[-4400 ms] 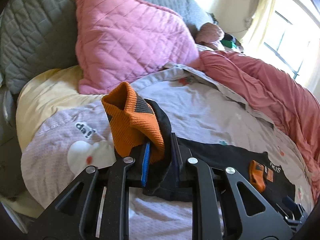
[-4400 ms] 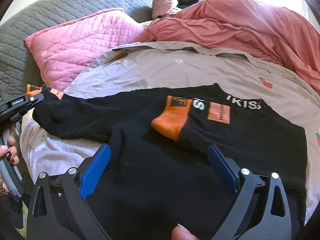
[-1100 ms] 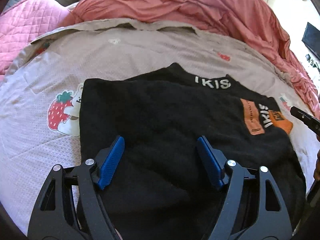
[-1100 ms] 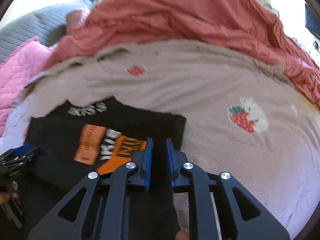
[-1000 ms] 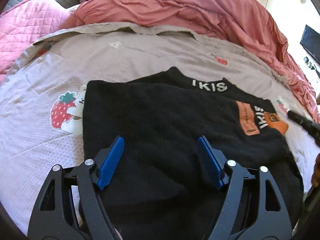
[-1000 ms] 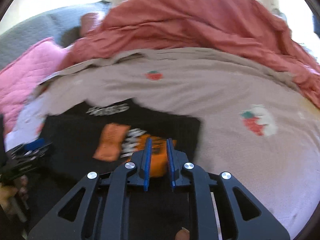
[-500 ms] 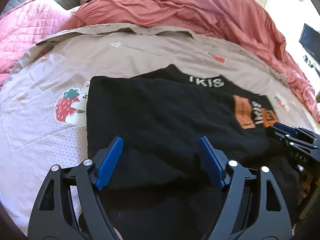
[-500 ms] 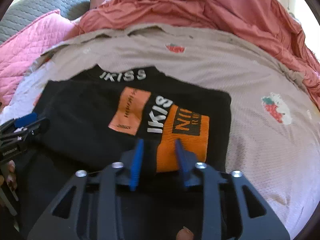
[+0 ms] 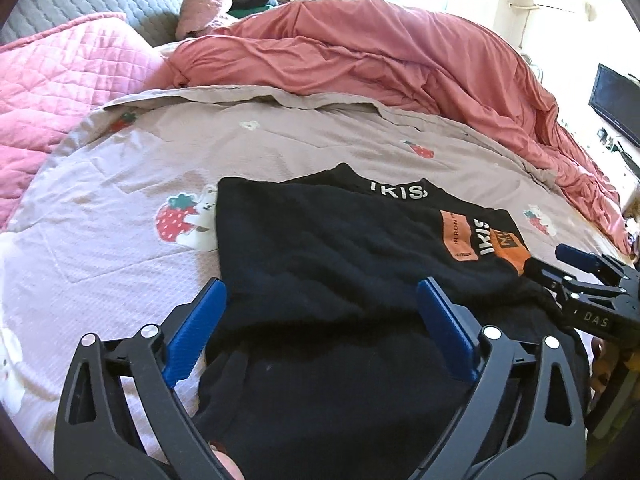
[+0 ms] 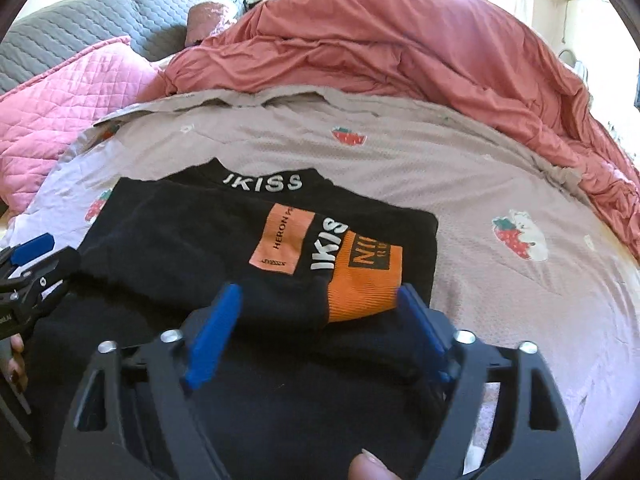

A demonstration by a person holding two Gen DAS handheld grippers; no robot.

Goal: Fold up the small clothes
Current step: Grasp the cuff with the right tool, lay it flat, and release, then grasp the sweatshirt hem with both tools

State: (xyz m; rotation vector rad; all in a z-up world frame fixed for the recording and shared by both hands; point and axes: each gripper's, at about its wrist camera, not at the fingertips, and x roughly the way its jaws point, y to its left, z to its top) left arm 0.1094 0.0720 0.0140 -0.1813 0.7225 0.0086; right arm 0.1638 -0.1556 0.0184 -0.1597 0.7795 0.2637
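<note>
Already both sleeves lie folded across the sweater [image 10: 208, 248] mid-bed; left tongs [image 9: 320, 320] and right tongs [image 10: 316, 320] released; bottom fold remains.

One black sweater [image 10: 192, 248] lay on the bed, with two orange patches showing on it: a flat label [image 10: 280, 240] and a ribbed cuff [image 10: 366, 280]. The white lettering appeared twice, once on the collar [image 10: 262, 183] and once on the sleeve [image 10: 326, 248]. Two grippers were there, the left gripper [image 9: 320, 324] and the right gripper [image 10: 316, 328], each with two blue pads. There was one pink quilted pillow [image 9: 60, 80], one red duvet [image 9: 400, 68] and one grey headboard [image 10: 100, 20]. On the printed sheet [image 10: 400, 160], four strawberry prints showed in the right wrist view.
</note>
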